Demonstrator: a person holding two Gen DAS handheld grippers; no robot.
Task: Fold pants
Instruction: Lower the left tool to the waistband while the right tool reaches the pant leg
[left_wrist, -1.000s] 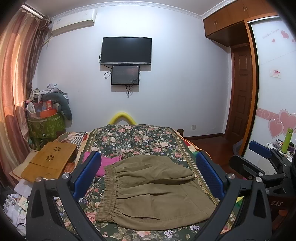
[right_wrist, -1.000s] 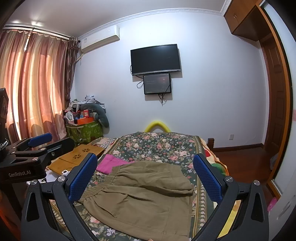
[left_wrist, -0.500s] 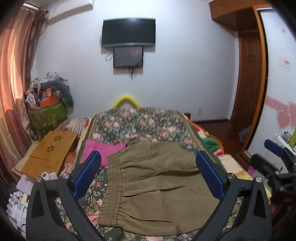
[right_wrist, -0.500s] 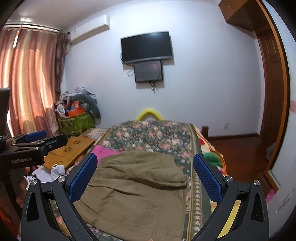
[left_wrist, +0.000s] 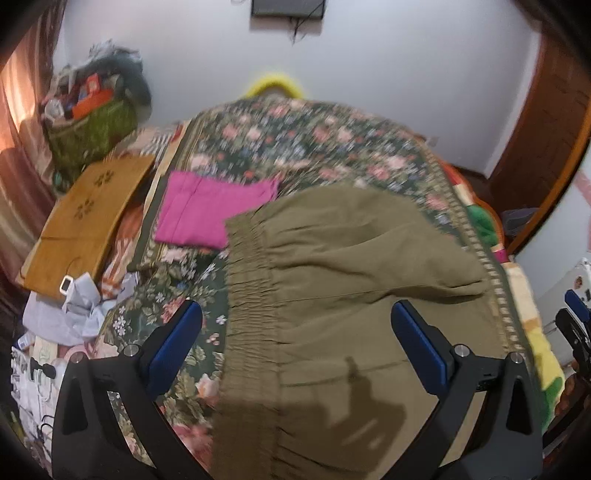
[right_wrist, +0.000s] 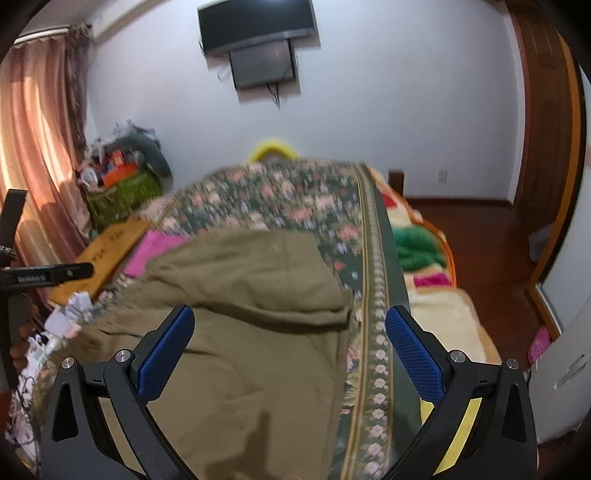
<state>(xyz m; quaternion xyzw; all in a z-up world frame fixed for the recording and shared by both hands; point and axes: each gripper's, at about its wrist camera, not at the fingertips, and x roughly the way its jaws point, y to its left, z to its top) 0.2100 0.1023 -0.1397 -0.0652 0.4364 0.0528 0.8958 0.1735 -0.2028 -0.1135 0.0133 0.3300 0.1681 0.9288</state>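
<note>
Olive-brown pants (left_wrist: 351, 280) lie on the floral bedspread (left_wrist: 295, 147), the elastic waistband (left_wrist: 247, 295) running down their left side and a fold across the upper half. My left gripper (left_wrist: 295, 343) hovers open just above the pants' near part, its blue pads spread wide with nothing between them. In the right wrist view the same pants (right_wrist: 240, 332) fill the lower left, and my right gripper (right_wrist: 290, 354) hangs open over their right edge beside the bedspread's patterned border (right_wrist: 376, 332).
A folded pink cloth (left_wrist: 207, 210) lies just past the waistband. A wooden lap tray (left_wrist: 88, 214) and crumpled papers (left_wrist: 77, 299) sit off the bed's left side. Blankets (right_wrist: 424, 295) hang on the right, with wooden floor (right_wrist: 480, 236) beyond. A green basket (left_wrist: 88, 129) stands by the curtain.
Both grippers have tilted downward and moved closer to the bed, so the pants now fill the lower view and the wall-mounted TV has slid toward the top edge. Both stay open.
</note>
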